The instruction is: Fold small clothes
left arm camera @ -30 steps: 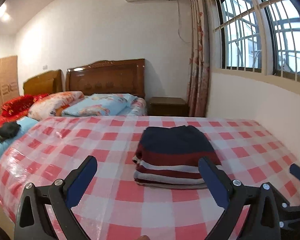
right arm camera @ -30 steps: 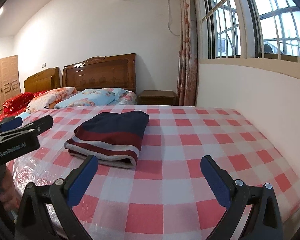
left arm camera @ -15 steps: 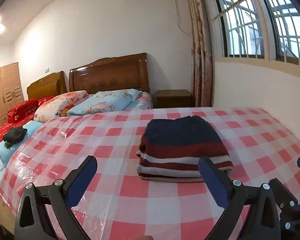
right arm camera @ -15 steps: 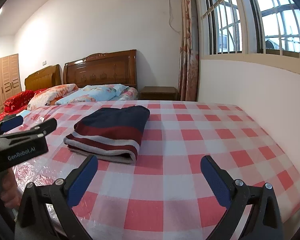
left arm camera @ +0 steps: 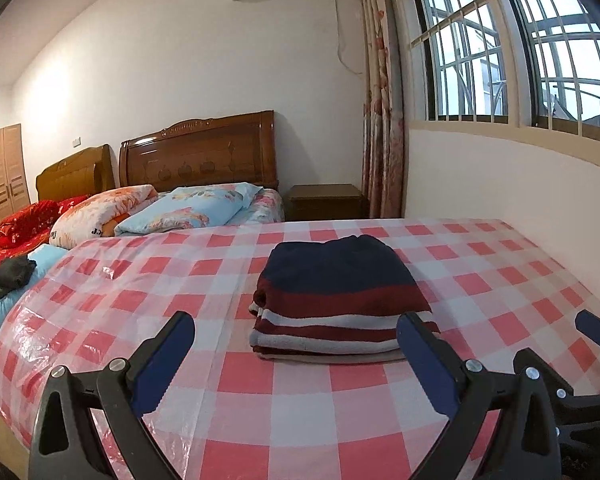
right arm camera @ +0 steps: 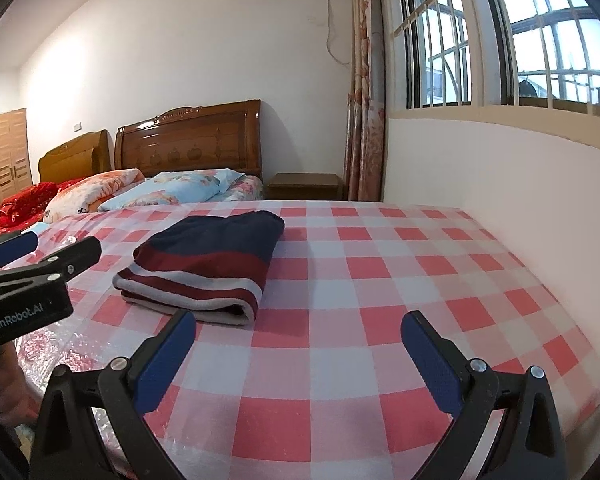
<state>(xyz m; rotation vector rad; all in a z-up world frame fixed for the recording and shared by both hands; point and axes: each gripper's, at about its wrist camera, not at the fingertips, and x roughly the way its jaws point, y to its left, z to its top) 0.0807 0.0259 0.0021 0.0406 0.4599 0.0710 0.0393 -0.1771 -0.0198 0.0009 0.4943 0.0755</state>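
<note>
Striped sweater [left arm camera: 340, 300]: folded flat, frame centre, on checkered bed [left arm camera: 260, 396]; apparently finished. Left claw [left arm camera: 296, 344] and right claw [right arm camera: 300, 340]: spread, empty, clear of it.

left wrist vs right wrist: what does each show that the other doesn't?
Only the left wrist view: a dark bundle of cloth lying on the light-blue bedding at far left, and the right claw's blue tip at the right edge.

Only the right wrist view: the left claw's body with GenRobot.AI lettering, and the person's hand holding it.

Both: the folded striped garment flat on the red-checked cover, untouched, with each view's own claw open; also the headboards, the pillows, the air conditioner and the barred window.
</note>
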